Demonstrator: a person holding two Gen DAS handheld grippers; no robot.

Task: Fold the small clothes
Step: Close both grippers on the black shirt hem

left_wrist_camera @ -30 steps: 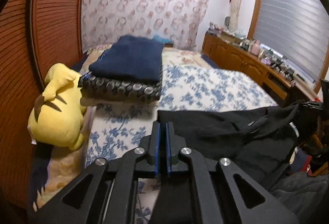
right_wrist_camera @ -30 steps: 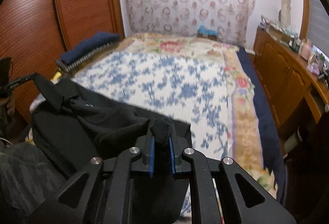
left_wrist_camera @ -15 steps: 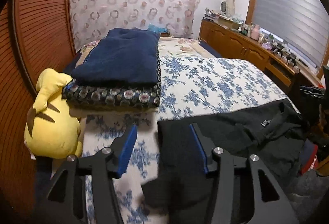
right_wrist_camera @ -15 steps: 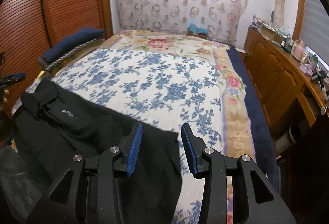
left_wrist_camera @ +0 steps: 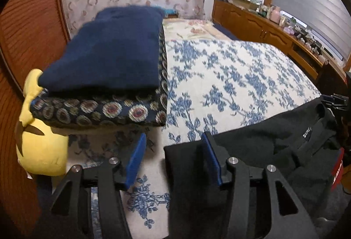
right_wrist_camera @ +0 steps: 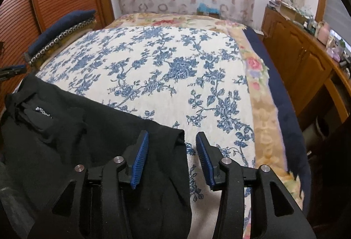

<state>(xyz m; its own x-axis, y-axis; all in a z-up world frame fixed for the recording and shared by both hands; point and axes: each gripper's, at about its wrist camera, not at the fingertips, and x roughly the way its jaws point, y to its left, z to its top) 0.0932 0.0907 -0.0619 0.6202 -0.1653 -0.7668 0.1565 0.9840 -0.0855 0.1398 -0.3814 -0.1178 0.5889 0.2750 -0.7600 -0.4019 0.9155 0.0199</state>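
A black garment (left_wrist_camera: pixel 258 151) lies spread across the near edge of the bed, a small white label showing near its collar. It also shows in the right wrist view (right_wrist_camera: pixel 87 142). My left gripper (left_wrist_camera: pixel 173 158) is open and empty, above the garment's left corner. My right gripper (right_wrist_camera: pixel 173 158) is open and empty, above the garment's right corner. Both pairs of blue pads stand wide apart with nothing between them.
The bed (right_wrist_camera: pixel 175 68) has a white cover with blue flowers. A folded navy blanket (left_wrist_camera: pixel 109 50) sits on a patterned cushion (left_wrist_camera: pixel 98 112) at the left. A yellow plush toy (left_wrist_camera: pixel 39 147) lies beside it. Wooden cabinets (right_wrist_camera: pixel 302 59) with clutter line the right wall.
Both grippers were shut on the garment's corners a second ago. They have since opened and let go, and the garment now lies flat on the bed. The left view has moved closer to the blankets.
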